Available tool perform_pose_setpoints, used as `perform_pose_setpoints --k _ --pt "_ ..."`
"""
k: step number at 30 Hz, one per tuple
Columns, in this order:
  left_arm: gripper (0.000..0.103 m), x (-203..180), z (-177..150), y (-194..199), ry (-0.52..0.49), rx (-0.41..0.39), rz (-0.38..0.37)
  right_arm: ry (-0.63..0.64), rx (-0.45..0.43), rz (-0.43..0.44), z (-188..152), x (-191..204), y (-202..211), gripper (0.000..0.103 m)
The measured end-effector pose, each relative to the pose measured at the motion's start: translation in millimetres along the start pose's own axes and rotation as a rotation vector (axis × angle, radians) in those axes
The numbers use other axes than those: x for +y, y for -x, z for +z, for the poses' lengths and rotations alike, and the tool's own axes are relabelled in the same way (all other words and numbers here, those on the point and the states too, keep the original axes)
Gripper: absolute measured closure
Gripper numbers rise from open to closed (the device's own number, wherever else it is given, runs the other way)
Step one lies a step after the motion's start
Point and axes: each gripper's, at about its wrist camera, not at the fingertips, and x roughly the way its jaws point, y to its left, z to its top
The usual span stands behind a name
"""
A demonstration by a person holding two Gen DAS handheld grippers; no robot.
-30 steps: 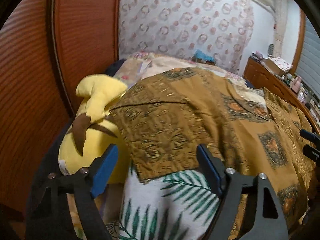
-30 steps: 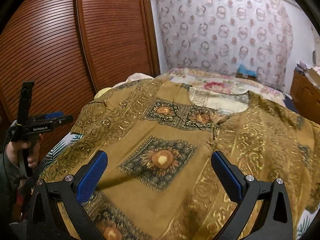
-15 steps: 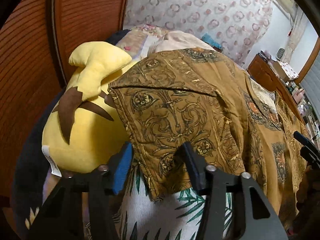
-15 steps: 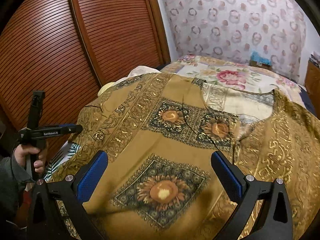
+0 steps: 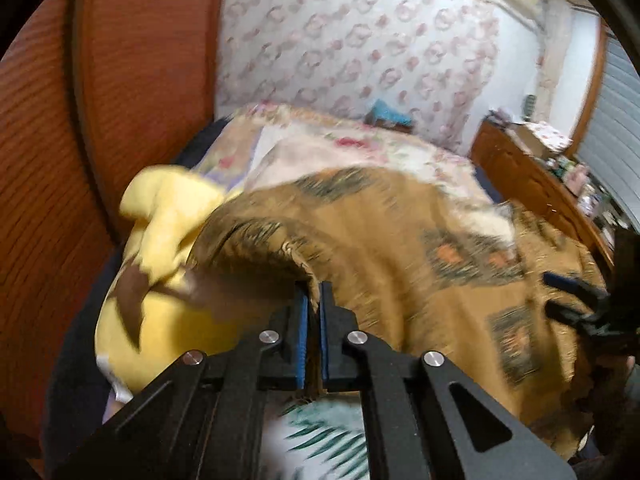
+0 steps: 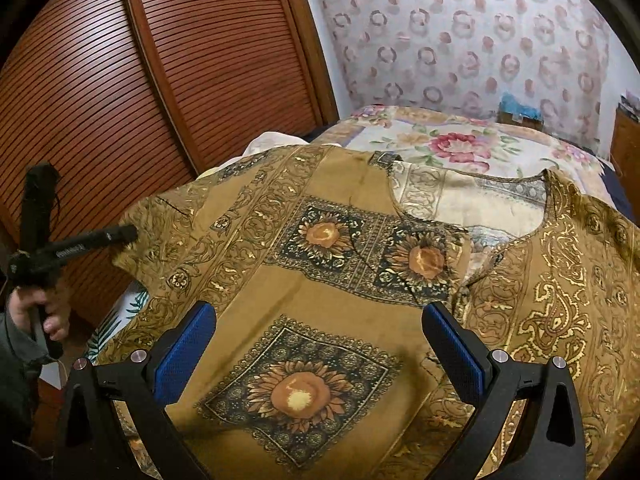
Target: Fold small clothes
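The left claw (image 5: 313,304) has just been closing and is now clamped on the hem of the brown patterned garment (image 6: 328,280), lifting that edge; this view is motion-blurred. The right claw (image 6: 320,344) stands wide apart over the garment, gripping nothing. The garment lies spread across the bed (image 6: 440,140), hiding most of the yellow plush toy (image 5: 160,240) at centre left. Slatted wooden doors (image 6: 140,80) fill the upper left.

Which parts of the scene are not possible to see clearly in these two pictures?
- Left wrist view: motion blur smears the brown garment and yellow plush toy.
- Left gripper fingers hide how much hem they pinch.
- Right wrist view: the garment's lower edge is cut off by the frame and the right gripper.
- The plush toy is hidden under the garment there.
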Motion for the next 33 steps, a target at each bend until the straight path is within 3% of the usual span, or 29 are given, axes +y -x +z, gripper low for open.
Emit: perform_pose_setpoints --k 5,8,13,20,22,24,25,27,33 --pt "0.097 -52 35 2 -0.108 -0.034 -0.110 -0.014 -0.028 -0.024 -1 -5 10 0.000" --pt "0.097 -85 42 -11 -0.164 0.002 -0.186 -0.037 -0.041 -0.040 -4 -9 15 0.000" --pt "0.097 -107 36 -30 -0.216 0.069 -0.226 -0.055 -0.050 -0.067 -11 -10 23 0.000" --pt "0.073 -92 28 -19 -0.208 0.059 -0.190 -0.064 -0.033 -0.078 -14 0 21 0.000" --pt "0.058 -86 29 -16 -0.189 0.050 -0.175 -0.061 -0.029 -0.073 -7 3 19 0.000" --pt "0.053 -76 27 -14 -0.177 0.041 -0.152 -0.057 -0.028 -0.063 -2 6 16 0.000" --pt "0.043 -67 24 -14 -0.171 0.046 -0.131 -0.051 -0.026 -0.054 1 9 15 0.000" --pt "0.033 -55 17 -18 -0.148 0.059 -0.108 -0.033 -0.021 -0.046 5 15 10 0.001" --pt "0.029 -28 -12 -32 -0.116 0.125 -0.019 0.030 0.010 0.019 20 34 -16 0.009"
